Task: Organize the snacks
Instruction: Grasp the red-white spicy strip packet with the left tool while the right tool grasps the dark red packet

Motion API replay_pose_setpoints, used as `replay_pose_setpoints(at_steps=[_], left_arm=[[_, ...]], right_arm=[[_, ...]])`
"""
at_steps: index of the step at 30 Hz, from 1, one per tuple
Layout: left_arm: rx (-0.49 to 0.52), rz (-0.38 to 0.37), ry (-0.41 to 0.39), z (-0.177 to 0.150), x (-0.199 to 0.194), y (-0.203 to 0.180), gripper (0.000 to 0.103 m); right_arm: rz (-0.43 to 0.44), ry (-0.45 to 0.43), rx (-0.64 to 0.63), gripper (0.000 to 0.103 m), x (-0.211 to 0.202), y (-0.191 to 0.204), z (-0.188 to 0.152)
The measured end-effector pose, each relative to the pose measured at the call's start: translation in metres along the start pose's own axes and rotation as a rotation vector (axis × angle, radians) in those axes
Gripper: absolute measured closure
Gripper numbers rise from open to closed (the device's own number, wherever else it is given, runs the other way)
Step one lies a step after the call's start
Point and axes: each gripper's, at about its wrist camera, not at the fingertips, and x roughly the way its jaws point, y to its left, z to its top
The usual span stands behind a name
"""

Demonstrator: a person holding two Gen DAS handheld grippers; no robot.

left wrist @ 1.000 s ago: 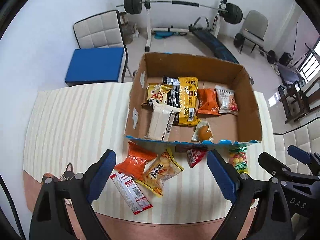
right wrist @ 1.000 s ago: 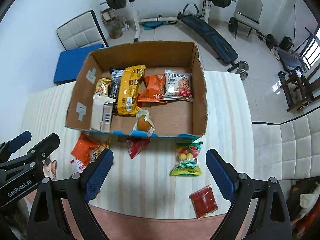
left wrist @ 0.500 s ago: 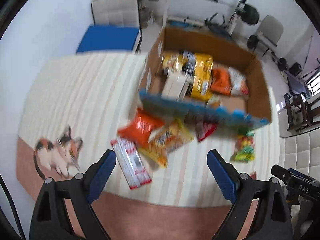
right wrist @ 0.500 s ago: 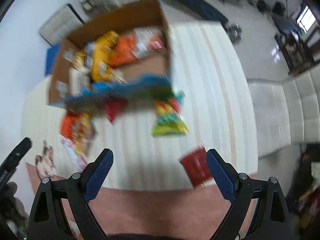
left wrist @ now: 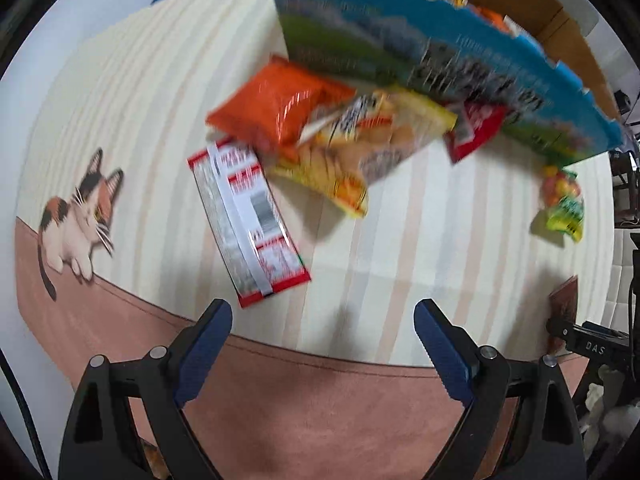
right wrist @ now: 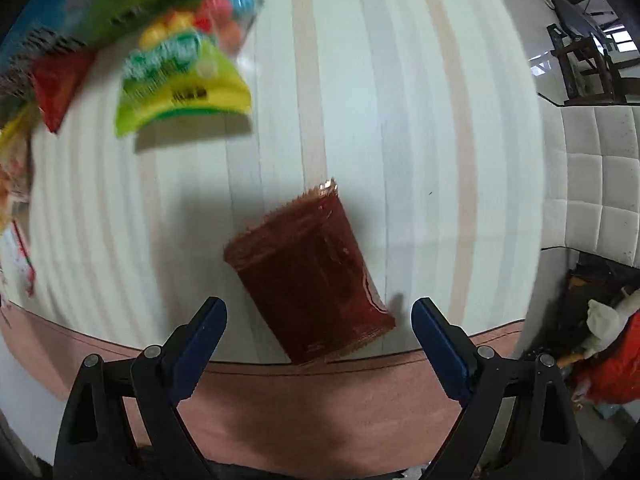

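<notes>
Right gripper [right wrist: 319, 318]: our jaws apart, empty, over the dark red packet [right wrist: 310, 276].
Left gripper [left wrist: 323, 322]: apart, empty.
Risk: we may shove that flat packet off the tablecloth [right wrist: 420, 120] edge.

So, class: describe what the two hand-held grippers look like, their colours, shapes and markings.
Both look alike. The left hand-held gripper has black angular fingers with silver bolts and blue ridged pads. The right hand-held gripper matches in its own camera; from the left camera, white letters "DAS" show on its black body.

Both grippers [left wrist: 323, 322] [right wrist: 319, 320] dropped close over snacks.
</notes>
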Motion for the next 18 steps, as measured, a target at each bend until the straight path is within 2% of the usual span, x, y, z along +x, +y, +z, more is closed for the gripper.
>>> replay_pose_setpoints(at_steps=[4, 8, 12, 18], left_arm=[[-0.040, -0.015, 0.035, -0.006, 0.008, 0.014, 0.010], [-0.111, -0.050, 0.046, -0.004, 0.006, 0.040, 0.010], [-0.228, -0.106, 0.052, 0.005, 0.003, 0.077, 0.010], [-0.415, -0.193, 0.111, 0.022, 0.022, 0.126, 0.010]], right_arm=[[-0.016, -0.026, 0.006, 0.036, 0.005, 0.004, -0.004], [-0.014, -0.072, 0.018, 0.041, -0.005, 0.020, -0.011], [0.063, -0.096, 0.032, 0.041, -0.019, 0.041, -0.014], [0.144, -0.101, 0.017, 0.041, -0.025, 0.083, -0.006]])
